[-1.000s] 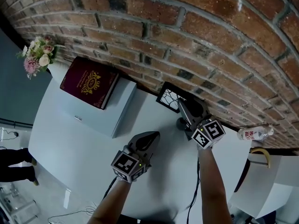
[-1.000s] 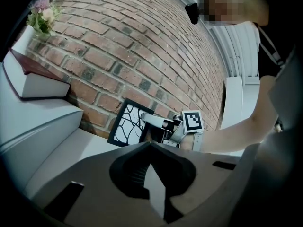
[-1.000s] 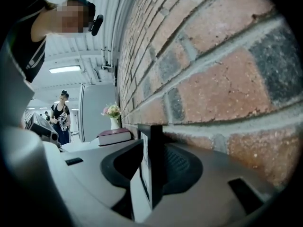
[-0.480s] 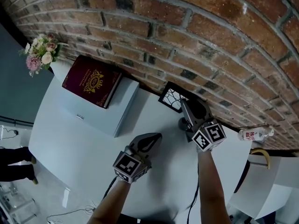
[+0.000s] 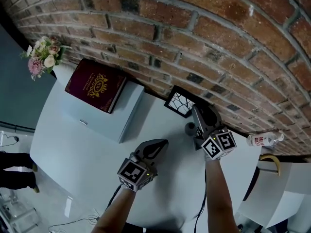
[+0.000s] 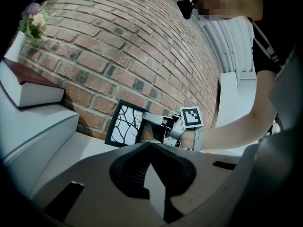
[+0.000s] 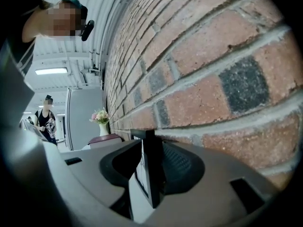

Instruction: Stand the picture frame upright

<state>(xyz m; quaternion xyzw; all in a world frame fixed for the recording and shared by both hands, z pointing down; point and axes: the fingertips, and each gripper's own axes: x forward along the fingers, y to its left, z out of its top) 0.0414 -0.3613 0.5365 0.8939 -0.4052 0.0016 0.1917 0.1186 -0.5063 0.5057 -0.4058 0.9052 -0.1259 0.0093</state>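
The black picture frame [image 5: 178,101] with a white branch pattern stands on the white table [image 5: 73,149], leaning against the brick wall [image 5: 218,47]. My right gripper [image 5: 197,109] is at the frame's right edge. In the right gripper view that edge [image 7: 150,169] stands between the jaws, with a gap at the left pad. These jaws have just been opening and now stand open around the frame. My left gripper [image 5: 158,144] rests shut and empty near the table's middle, pointing at the frame [image 6: 124,126] and the right gripper [image 6: 150,125].
A grey box [image 5: 104,118] stands left of the frame with a dark red book [image 5: 95,85] on top. A vase of flowers [image 5: 41,55] is at the far left by the wall. A plastic bottle [image 5: 264,139] lies at the right. A person stands far off.
The right gripper's jaws have spread and it has shifted a little to the right along the frame's edge. The frame stays against the wall. The left gripper has not moved.
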